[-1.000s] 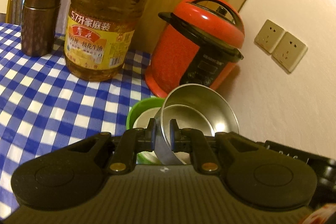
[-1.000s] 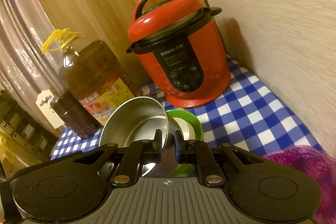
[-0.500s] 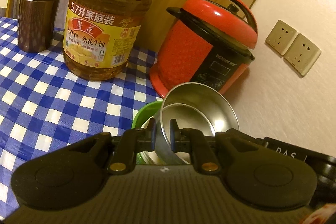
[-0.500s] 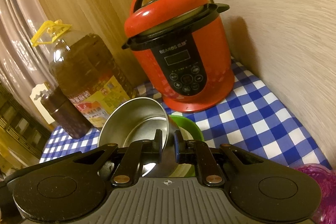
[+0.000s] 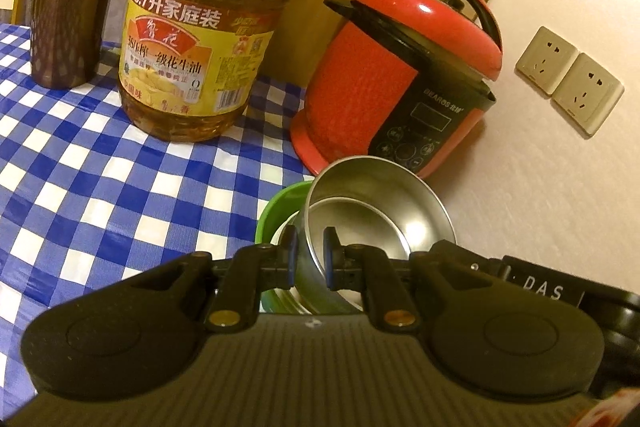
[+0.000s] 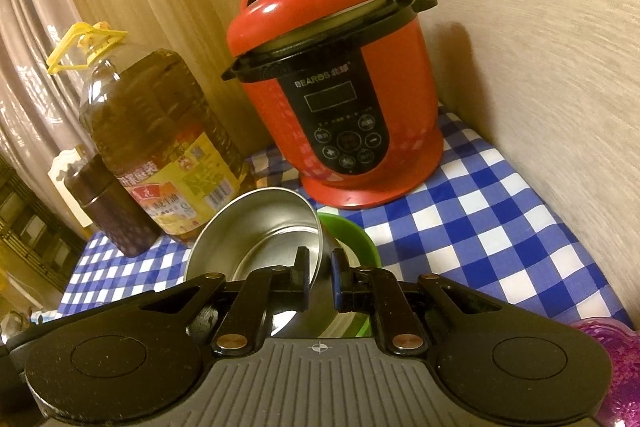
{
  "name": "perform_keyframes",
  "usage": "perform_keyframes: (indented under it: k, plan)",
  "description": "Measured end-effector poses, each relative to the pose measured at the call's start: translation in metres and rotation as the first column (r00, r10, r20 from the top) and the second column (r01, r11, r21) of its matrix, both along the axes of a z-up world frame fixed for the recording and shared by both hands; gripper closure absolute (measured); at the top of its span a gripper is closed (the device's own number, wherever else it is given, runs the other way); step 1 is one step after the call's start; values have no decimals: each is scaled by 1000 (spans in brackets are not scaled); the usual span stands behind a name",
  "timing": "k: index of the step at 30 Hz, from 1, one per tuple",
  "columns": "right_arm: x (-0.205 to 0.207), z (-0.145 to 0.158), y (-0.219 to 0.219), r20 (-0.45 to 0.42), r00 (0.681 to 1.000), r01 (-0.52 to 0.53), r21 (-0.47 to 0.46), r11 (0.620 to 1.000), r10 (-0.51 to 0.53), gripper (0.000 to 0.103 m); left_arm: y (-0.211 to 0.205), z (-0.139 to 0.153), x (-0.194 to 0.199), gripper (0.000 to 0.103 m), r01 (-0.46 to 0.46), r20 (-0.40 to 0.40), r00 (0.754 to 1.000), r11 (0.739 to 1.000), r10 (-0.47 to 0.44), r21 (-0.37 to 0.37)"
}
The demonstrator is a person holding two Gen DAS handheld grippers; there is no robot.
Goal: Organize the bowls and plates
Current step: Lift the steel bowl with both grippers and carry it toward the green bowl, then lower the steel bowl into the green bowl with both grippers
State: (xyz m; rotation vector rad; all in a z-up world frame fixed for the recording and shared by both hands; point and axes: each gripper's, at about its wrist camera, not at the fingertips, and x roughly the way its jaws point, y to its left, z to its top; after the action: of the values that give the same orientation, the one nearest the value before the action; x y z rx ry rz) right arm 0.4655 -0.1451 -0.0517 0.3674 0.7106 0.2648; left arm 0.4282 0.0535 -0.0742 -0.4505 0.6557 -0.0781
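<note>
The round steel bowl (image 5: 384, 211) is being held clamped by both grippers (image 5: 310, 247) (image 6: 320, 263), best eased level into the green bowl (image 6: 356, 231)

Left tongs (image 5: 310, 251) are clamping the near rim of a steel bowl (image 5: 384, 199), one finger outside the wall, one inside. Bowl is tilting, mouth facing up and right, sitting over a green bowl (image 5: 276, 211) on the blue-checked surface (image 5: 100, 179). Red cooker (image 5: 400, 75) is standing just behind, against the wall. Oil jug (image 5: 200, 39) and brown canister (image 5: 68, 11) are standing further left. Two wall sockets (image 5: 568, 79) are showing at right.
</note>
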Motion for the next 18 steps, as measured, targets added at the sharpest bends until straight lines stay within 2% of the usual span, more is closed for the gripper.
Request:
perform_keyframes:
  k: [18]
  plan:
    - [9,-9,3,-12,1000,-3,-21,1000,3,92,0,-7,5,91,2,-25,1000,1000,-2,11]
